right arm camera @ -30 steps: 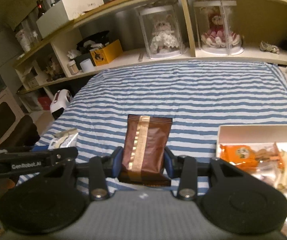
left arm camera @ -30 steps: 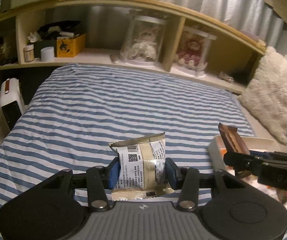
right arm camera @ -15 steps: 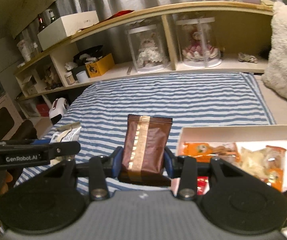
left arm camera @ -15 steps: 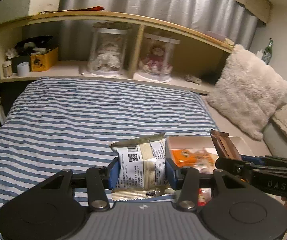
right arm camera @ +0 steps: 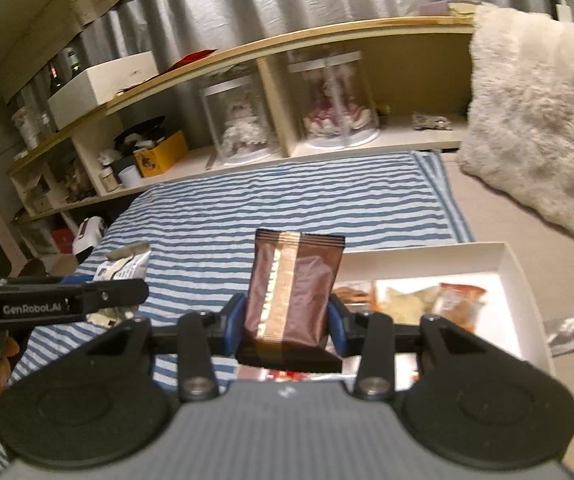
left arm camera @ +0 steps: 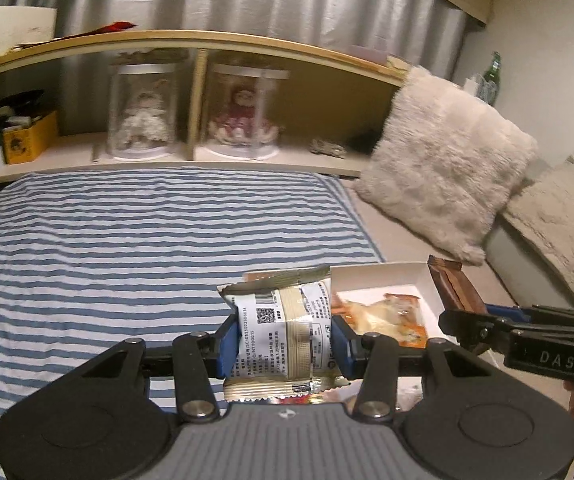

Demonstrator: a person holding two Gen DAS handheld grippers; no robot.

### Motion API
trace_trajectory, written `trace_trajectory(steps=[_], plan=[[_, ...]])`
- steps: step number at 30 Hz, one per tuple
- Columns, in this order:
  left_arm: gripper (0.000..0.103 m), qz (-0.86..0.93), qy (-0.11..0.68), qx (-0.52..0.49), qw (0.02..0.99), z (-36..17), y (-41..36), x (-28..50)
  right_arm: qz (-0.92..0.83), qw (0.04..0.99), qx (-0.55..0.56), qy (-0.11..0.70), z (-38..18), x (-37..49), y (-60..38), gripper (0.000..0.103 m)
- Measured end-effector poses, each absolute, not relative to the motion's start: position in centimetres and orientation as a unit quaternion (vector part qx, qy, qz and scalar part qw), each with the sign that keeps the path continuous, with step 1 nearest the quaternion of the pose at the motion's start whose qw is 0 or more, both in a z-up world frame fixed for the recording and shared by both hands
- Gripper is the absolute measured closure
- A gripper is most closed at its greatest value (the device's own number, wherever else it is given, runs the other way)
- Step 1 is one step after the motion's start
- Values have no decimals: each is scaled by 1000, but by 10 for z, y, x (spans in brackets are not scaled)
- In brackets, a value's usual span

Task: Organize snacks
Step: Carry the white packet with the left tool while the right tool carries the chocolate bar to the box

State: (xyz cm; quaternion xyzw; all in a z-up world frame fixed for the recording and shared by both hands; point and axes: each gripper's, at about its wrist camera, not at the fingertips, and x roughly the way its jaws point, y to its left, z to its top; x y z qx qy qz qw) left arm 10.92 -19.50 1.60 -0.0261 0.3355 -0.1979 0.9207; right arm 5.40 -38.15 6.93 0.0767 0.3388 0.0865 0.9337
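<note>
Box (right arm camera: 527,280) already has several snacks; L gripper (left arm camera: 283,344) clamps white pkt (left arm camera: 283,320), R gripper (right arm camera: 287,320) clamps brown pkt (right arm camera: 293,292), both yet to drop in.

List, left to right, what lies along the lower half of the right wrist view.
left gripper holding the white snack packet → brown snack packet in the right gripper → white box of snacks → grey packet on the bed.

both wrist views look down and forward over a blue-and-white striped bedspread (left arm camera: 127,240) (right arm camera: 287,200), close to a white cardboard box (left arm camera: 387,272) (right arm camera: 507,256), toward one curved wooden shelf (left arm camera: 207,38) (right arm camera: 327,32).
</note>
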Motion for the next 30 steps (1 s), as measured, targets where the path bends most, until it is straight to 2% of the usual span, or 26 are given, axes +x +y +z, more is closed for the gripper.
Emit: trace_trajectory(steps=[15,21,30], plan=[[54,-275,365,15,889,-8,-289,132,32,935,102,339,51,41,-469,55],[54,-319,415,26,852,-35,-318,160,17,933,99,345,39,43,-492,55],[54,-351,495,114,787,-80,-359,195,6,926,109,360,20,57,-519,55]])
